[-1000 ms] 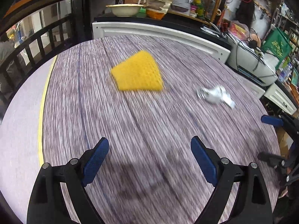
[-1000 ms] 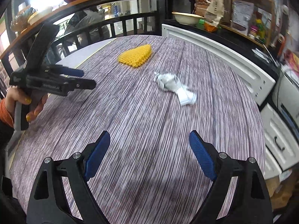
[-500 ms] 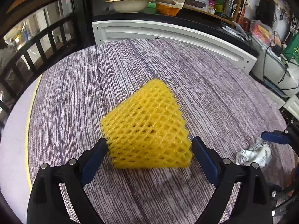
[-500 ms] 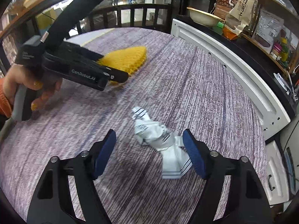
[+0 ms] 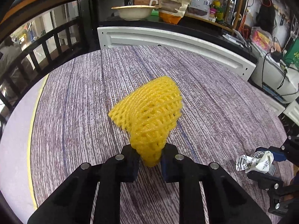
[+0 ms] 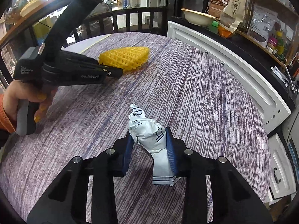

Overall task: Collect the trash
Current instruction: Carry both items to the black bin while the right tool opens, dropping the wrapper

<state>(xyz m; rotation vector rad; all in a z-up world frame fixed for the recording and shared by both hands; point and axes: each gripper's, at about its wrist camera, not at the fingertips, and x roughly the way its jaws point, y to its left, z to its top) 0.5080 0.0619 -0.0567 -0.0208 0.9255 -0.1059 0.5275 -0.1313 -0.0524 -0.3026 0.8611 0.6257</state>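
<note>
A yellow foam fruit net (image 5: 149,110) lies on the purple woven table (image 5: 78,112); its near end is pinched between the fingers of my left gripper (image 5: 149,158), which is shut on it. The net also shows in the right wrist view (image 6: 125,57), with the left gripper (image 6: 114,72) at its near end. A crumpled white paper wrapper (image 6: 149,132) with dark print sits between the fingers of my right gripper (image 6: 148,143), which is shut on it. The wrapper (image 5: 254,161) also shows at the lower right of the left wrist view.
A white panel (image 6: 224,59) borders the table's far and right side. Behind it a dark counter holds a bowl (image 5: 133,12) and snack bags (image 5: 174,1). A dark railing (image 5: 37,50) runs along the left. White drawers (image 6: 278,168) stand at the right.
Both grippers have closed: the left on the yellow net's near end, the right on the white wrapper. The net is now squeezed and bunched at the left gripper.
</note>
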